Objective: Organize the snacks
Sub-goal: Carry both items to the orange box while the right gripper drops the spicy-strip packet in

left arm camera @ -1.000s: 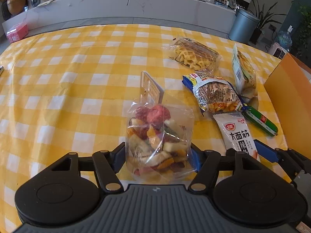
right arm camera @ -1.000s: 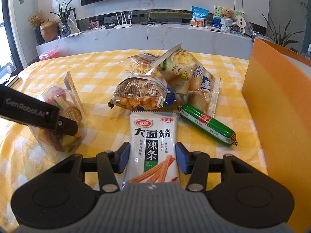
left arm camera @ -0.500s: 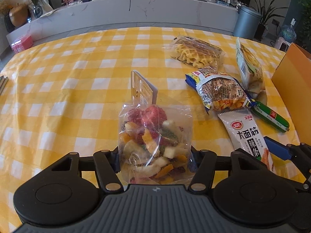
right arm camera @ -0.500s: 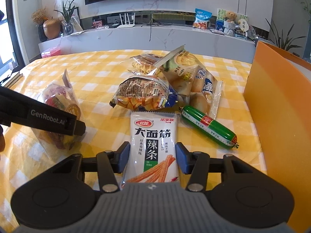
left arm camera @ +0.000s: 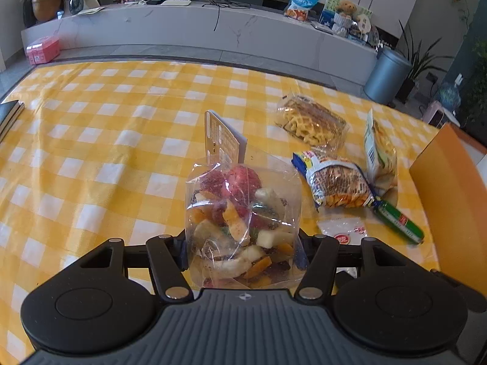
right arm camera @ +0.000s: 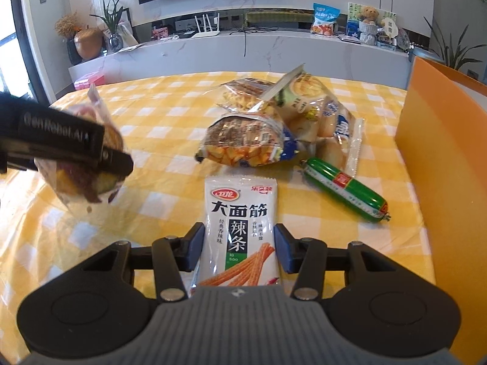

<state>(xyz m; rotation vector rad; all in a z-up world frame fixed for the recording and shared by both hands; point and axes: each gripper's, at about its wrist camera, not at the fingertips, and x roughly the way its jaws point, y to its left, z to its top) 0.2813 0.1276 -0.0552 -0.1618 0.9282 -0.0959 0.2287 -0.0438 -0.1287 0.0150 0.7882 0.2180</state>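
A clear bag of dried fruit with a card header is pinched between the pads of my left gripper. In the right wrist view the same bag hangs clear of the yellow checked tablecloth. A white spicy-strip packet lies flat on the cloth between the fingers of my right gripper. Both blue pads sit against the packet's side edges. Its top end also shows in the left wrist view.
Behind the packet lie a green sausage, a blue-trimmed crisp bag, a bag of small buns and a waffle pack. An orange box wall stands at the right. A dark book lies at the far left.
My left gripper closed on the fruit bag and lifted it off the cloth. The right gripper and the white packet stayed where they were.
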